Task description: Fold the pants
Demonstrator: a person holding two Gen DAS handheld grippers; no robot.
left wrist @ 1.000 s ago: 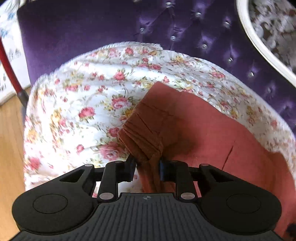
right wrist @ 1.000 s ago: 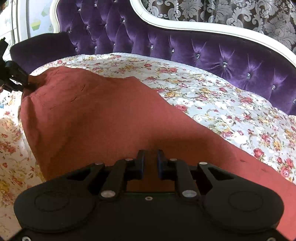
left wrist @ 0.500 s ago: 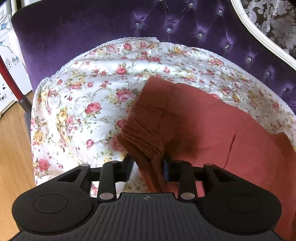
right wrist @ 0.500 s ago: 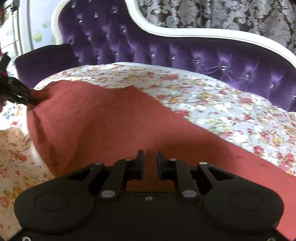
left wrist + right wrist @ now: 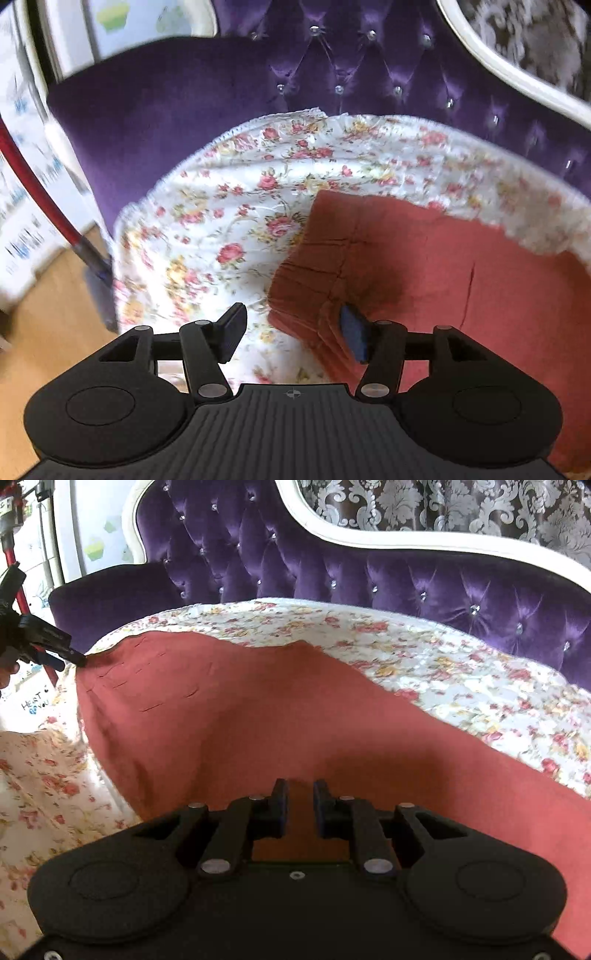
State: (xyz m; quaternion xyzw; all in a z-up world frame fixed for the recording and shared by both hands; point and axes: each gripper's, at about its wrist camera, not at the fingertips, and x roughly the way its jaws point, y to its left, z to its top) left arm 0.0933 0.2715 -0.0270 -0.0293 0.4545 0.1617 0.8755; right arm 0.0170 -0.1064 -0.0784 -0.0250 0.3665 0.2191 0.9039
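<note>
My left tongs are opening, the gathered corner of the rust-red pants between the fingers, only the right pad touching; my right tongs pinch a fold of the pants; these lie spread over the floral cover on the purple tufted sofa.

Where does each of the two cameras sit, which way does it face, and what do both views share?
Left wrist: on the left claw, looking down at the pants corner on the floral cover; its jaws are opening, the cloth lying loose between them.
Right wrist: on the right claw, looking across the pants toward the purple sofa; the left claw shows at far left.
Shared: pants, floral cover, sofa.
</note>
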